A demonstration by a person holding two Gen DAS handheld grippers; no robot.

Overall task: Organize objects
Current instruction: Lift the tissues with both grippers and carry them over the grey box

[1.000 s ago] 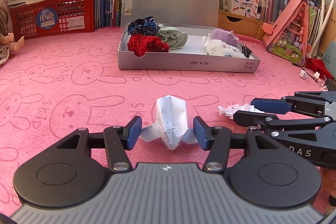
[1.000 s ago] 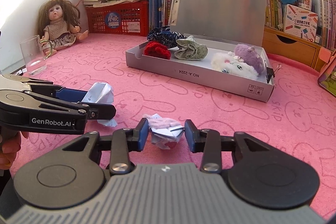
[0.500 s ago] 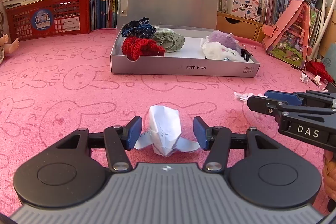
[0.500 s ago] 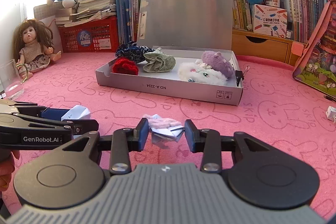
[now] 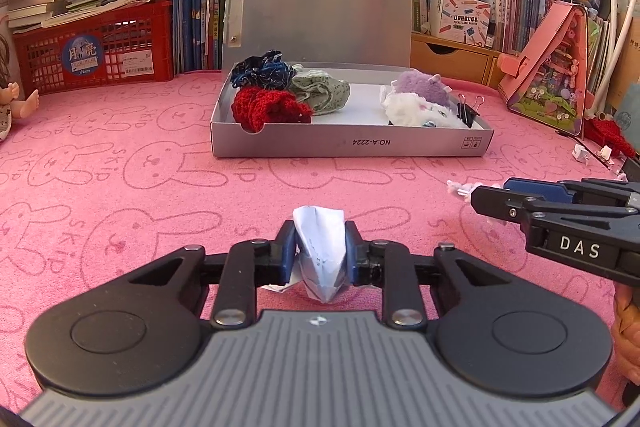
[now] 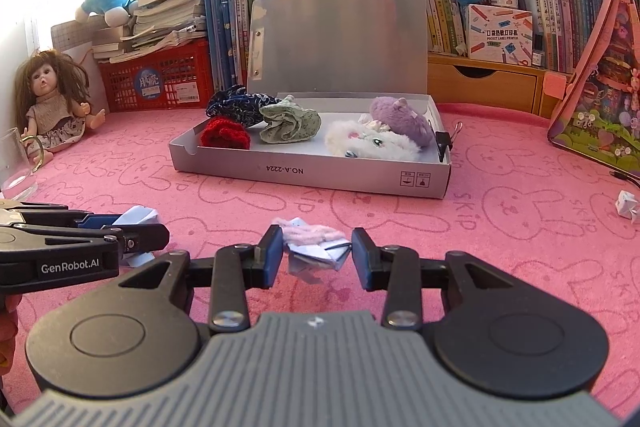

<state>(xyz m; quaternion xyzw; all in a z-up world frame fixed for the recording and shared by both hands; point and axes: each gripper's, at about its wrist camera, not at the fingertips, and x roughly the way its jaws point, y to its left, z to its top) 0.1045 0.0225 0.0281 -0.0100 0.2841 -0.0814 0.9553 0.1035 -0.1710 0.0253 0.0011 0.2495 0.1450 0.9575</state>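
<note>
Between my two grippers and the grey box [image 5: 352,147] I see a bare band of pink mat [image 5: 160,187], wide enough to pass across freely. The box's low front wall blocks a level approach; its raised lid [image 5: 320,15] closes off the back. Inside, scrunchies [image 5: 272,107] crowd the left end and plush toys [image 5: 416,103] the right, leaving a clear white patch of floor in the middle. To my left, the doll [image 6: 52,107] and glass cup [image 6: 16,163] hem the mat's edge; to my right, the pink toy house [image 6: 600,87] does. The red crate [image 5: 92,47] and books wall off the rear.
</note>
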